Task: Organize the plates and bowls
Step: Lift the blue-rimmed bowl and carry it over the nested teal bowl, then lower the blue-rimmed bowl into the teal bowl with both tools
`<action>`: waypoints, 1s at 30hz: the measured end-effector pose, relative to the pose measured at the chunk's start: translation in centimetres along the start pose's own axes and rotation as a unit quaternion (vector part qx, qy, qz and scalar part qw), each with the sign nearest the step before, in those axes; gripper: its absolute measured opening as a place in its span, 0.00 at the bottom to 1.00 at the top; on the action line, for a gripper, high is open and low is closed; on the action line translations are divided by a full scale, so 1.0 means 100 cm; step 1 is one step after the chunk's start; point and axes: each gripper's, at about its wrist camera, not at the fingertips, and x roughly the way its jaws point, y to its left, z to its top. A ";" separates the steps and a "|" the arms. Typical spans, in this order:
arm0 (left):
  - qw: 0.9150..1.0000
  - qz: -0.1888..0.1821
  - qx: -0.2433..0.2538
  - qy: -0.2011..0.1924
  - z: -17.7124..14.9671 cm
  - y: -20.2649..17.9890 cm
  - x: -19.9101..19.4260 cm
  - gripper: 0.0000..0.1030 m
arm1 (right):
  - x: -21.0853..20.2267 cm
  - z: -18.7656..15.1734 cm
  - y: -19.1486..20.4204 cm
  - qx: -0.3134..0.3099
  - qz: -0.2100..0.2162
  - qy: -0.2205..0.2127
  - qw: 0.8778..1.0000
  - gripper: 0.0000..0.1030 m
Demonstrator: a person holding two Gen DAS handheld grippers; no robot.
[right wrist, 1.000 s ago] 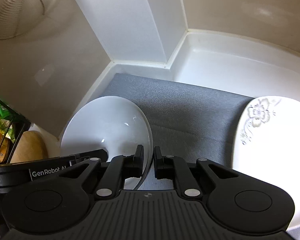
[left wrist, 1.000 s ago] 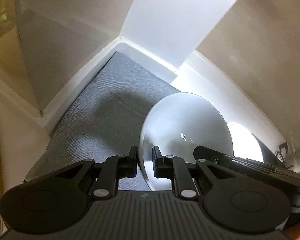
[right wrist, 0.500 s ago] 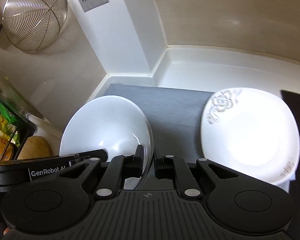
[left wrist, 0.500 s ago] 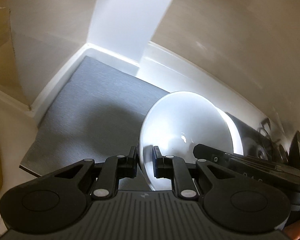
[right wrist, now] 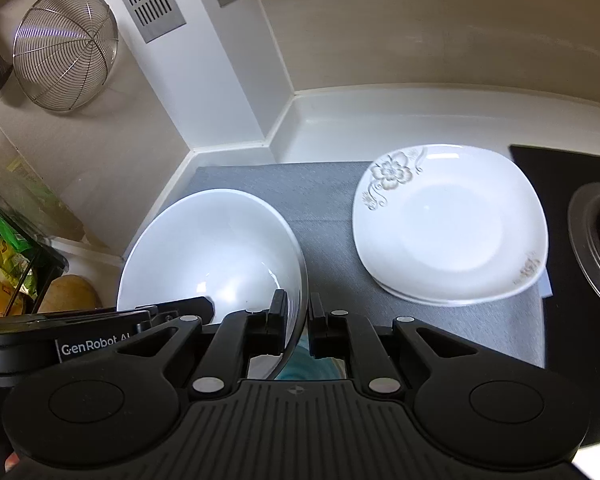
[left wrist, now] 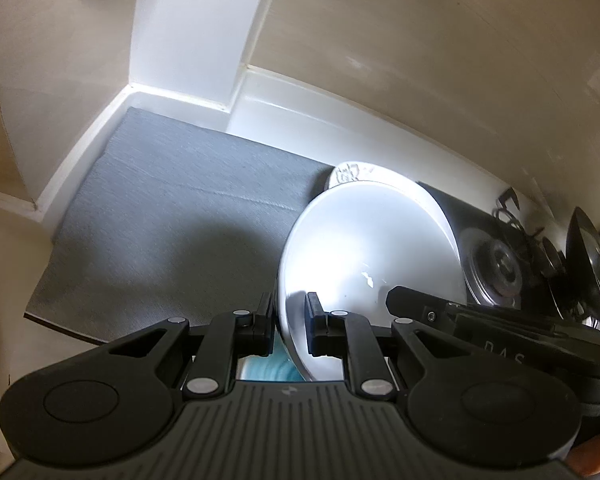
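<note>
Both tongs clenched on rim of one bowl (right wrist: 210, 256): left tongs (left wrist: 287, 328) on its left edge, right tongs (right wrist: 298, 326) on its right edge. Bowl carried aloft above grey mat (right wrist: 328, 204), mouth up, slightly tilted. Plate (right wrist: 450, 224) flat on mat, ahead and to the right of bowl; right tongs nearer. Plate squarish with rounded corners, floral print at two corners; no clear long axis. Bowl plain white, glazed, glossy; likely slippery at rim. Mat woven, matte. Black hob (right wrist: 572, 208) just beside plate. Next, probably: shift right, lower onto plate.
</note>
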 end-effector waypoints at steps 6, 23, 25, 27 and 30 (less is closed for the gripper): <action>1.000 -0.002 0.014 0.006 -0.010 -0.006 -0.003 0.15 | -0.008 -0.010 -0.005 0.011 -0.005 0.000 1.000 0.11; 0.999 -0.008 0.035 0.014 -0.026 -0.015 -0.009 0.15 | -0.026 -0.031 -0.008 0.024 -0.014 -0.003 1.000 0.11; 0.999 -0.008 0.034 0.017 -0.029 -0.015 -0.009 0.15 | -0.026 -0.033 -0.008 0.024 -0.015 -0.001 1.000 0.11; 0.999 -0.008 0.034 0.021 -0.031 -0.014 -0.008 0.15 | -0.026 -0.036 -0.008 0.025 -0.014 0.002 1.000 0.11; 0.999 -0.007 0.032 0.030 -0.035 -0.011 -0.006 0.15 | -0.023 -0.040 -0.008 0.026 -0.013 0.009 1.000 0.11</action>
